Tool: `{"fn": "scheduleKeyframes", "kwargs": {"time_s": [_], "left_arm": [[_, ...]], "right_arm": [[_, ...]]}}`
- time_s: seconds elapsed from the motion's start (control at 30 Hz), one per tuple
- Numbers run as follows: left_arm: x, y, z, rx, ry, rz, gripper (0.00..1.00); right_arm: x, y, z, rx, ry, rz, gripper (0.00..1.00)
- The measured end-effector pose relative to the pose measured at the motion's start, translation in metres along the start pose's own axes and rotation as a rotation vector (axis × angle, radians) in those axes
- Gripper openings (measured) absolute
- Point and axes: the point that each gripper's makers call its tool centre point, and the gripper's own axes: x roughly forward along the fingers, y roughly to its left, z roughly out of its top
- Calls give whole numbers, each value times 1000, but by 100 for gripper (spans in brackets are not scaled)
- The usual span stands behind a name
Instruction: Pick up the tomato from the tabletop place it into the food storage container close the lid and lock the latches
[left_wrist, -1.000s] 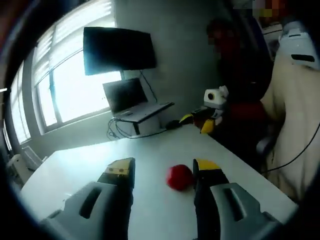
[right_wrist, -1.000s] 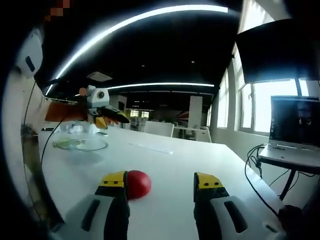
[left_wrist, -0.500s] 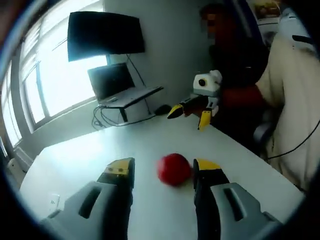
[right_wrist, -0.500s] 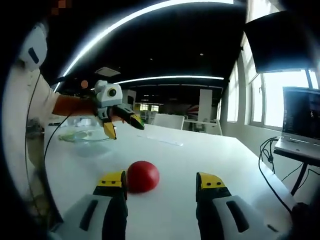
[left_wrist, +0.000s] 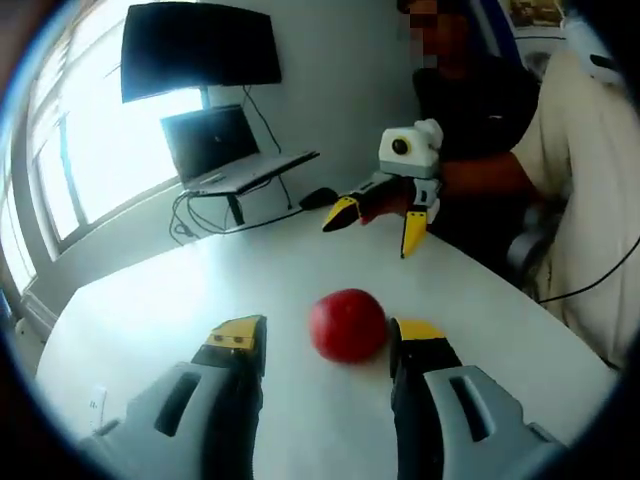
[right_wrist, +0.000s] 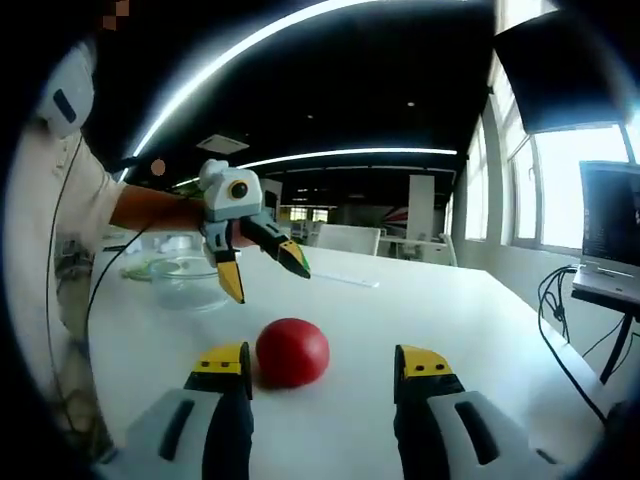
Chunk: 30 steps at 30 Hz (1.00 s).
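On the white worktop (left_wrist: 180, 290) a round, smooth red tomato (left_wrist: 348, 325) lies between the two grippers. Seen from the left gripper view, the left gripper (left_wrist: 330, 345) is held low, its grey, yellow-tipped jaws spread wide and empty, with the tomato just inside the right-hand jaw. Beyond it the right gripper (left_wrist: 375, 215) points down at the worktop, jaws parted, nothing between them. From the right gripper view, the right gripper (right_wrist: 325, 360) is likewise released, the tomato (right_wrist: 292, 352) near its left-hand jaw, and the left gripper (right_wrist: 262, 268) hangs beyond, tips angled downward. That view also shows a clear container (right_wrist: 188, 283) further back. A laptop (left_wrist: 225, 150) and dark monitor (left_wrist: 198, 48) appear in the left gripper view.
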Motion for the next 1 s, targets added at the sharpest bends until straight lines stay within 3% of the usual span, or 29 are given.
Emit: {"fn": "scheduleKeyframes", "kwargs": {"time_s": [0.43, 0.7, 1.0], "left_arm": [[18, -6, -23, 31, 77, -49, 47], [26, -9, -30, 37, 107, -74, 47], [31, -14, -34, 39, 124, -89, 47]], "right_arm": [[15, 9, -12, -20, 36, 50, 53], [29, 19, -27, -41, 103, 99, 54], [38, 25, -32, -54, 124, 138, 54]]}}
